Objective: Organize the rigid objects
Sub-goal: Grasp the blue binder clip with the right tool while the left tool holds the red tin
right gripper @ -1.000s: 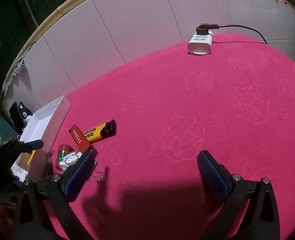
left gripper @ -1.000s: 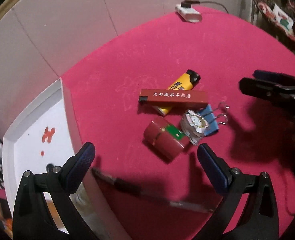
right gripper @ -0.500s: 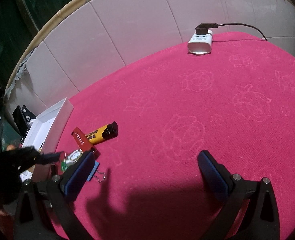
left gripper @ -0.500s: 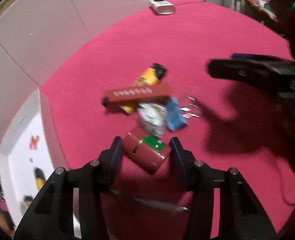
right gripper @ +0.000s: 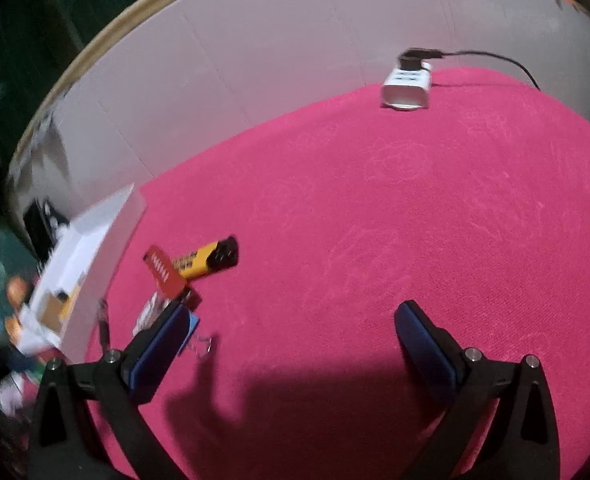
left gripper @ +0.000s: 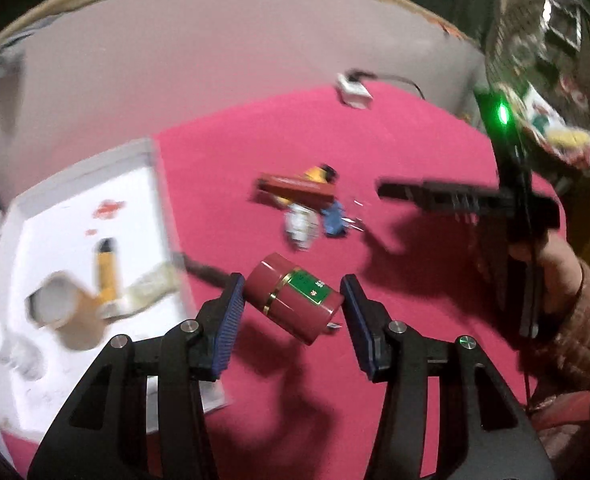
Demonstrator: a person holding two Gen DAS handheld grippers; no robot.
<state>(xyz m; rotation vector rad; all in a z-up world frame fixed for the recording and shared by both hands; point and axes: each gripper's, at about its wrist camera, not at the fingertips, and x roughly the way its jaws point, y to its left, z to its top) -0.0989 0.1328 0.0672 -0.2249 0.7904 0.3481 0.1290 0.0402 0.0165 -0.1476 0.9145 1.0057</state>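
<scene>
1. Left gripper: we have it clamped on the red canister, both blue pads pressed on its sides. The canister sits tilted between the fingers, green label up, clear of the pink worktop.
2. Just left of the left gripper: white tray, heavily blurred. Inside we can make out a yellow lighter and a tape roll; the other contents are too smeared to name.
3. Ahead of the left gripper, on the worktop: a small pile made of a long red box lying over a second yellow lighter, with a white charm and a blue binder clip just beside them.
4. Right gripper: released, fingers wide apart with only bare worktop between them. That pile lies up and to the left of it, the binder clip partly hidden behind its left finger.
5. From the left view, the right gripper shows as a dark bar to the right of the pile, a hand in a quilted sleeve holding it.
6. Far end, well ahead of both grippers: white power strip with a black cable, at the wall.
</scene>
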